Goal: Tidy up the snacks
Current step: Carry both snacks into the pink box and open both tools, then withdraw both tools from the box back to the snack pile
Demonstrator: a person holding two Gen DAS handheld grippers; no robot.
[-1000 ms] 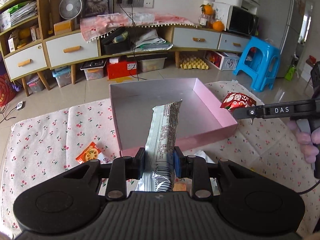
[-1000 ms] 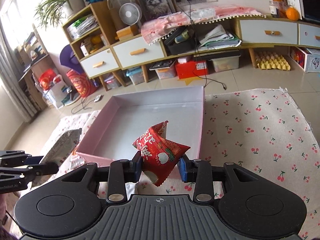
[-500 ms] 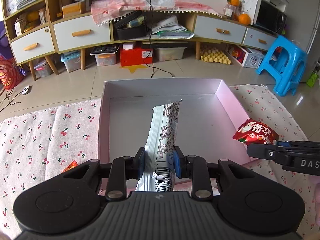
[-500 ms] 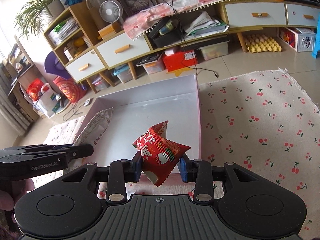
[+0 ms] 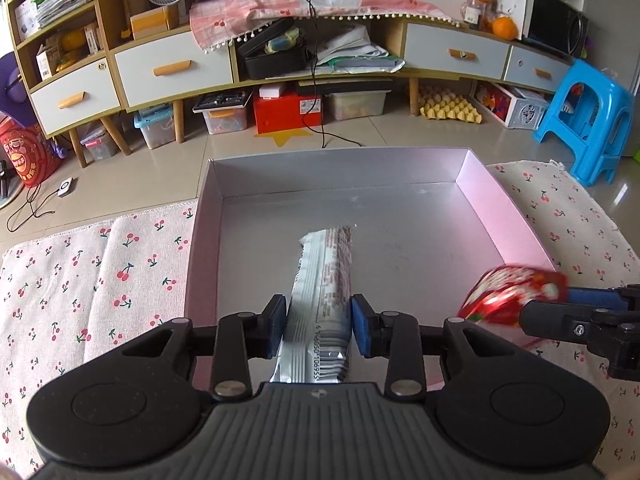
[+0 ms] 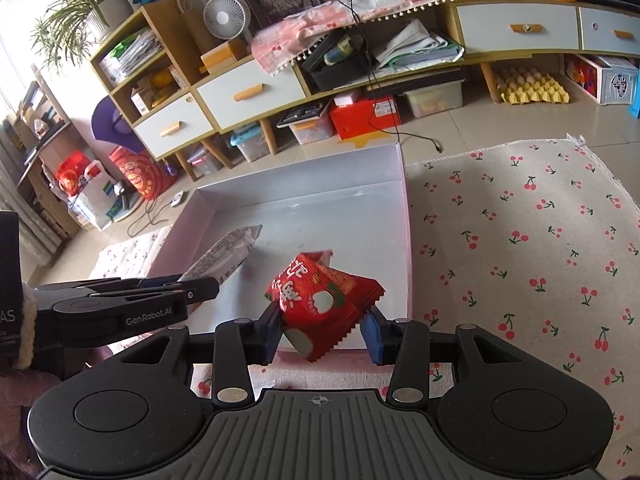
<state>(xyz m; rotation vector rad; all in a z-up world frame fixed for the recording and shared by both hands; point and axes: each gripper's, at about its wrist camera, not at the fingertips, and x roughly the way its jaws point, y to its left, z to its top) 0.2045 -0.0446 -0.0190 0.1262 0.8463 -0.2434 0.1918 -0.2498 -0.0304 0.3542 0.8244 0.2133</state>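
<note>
I have both grippers over the near edge of the pink box (image 5: 516, 216), which sits on the cherry-print cloth (image 5: 100, 264) with its grey floor bare apart from what I am bringing in. My left gripper (image 5: 319, 326) has the long silver snack packet (image 5: 326, 276) between its blue pads (image 5: 361, 330); the jaws are opening, and I see slim gaps on both sides of the wrapper, so the pads no longer pinch it. The packet lies lengthwise, its far end reaching out over the box floor and its barcoded near end back toward the gripper body. From the right wrist view the same packet (image 6: 224, 254) angles into the left half of the box, with the left gripper's fingers (image 6: 160, 292) alongside it. My right gripper (image 6: 322, 334) has the red snack bag (image 6: 324, 300) between its jaws, which are also opening; the bag sits tilted with one corner hanging down between the pads, and the right pad stands clear of it. The bag hangs above the box's near wall, close to the right side. In the left wrist view that red bag (image 5: 512, 294) is blurred, just past the box's near right corner, at the tip of the right gripper.
</note>
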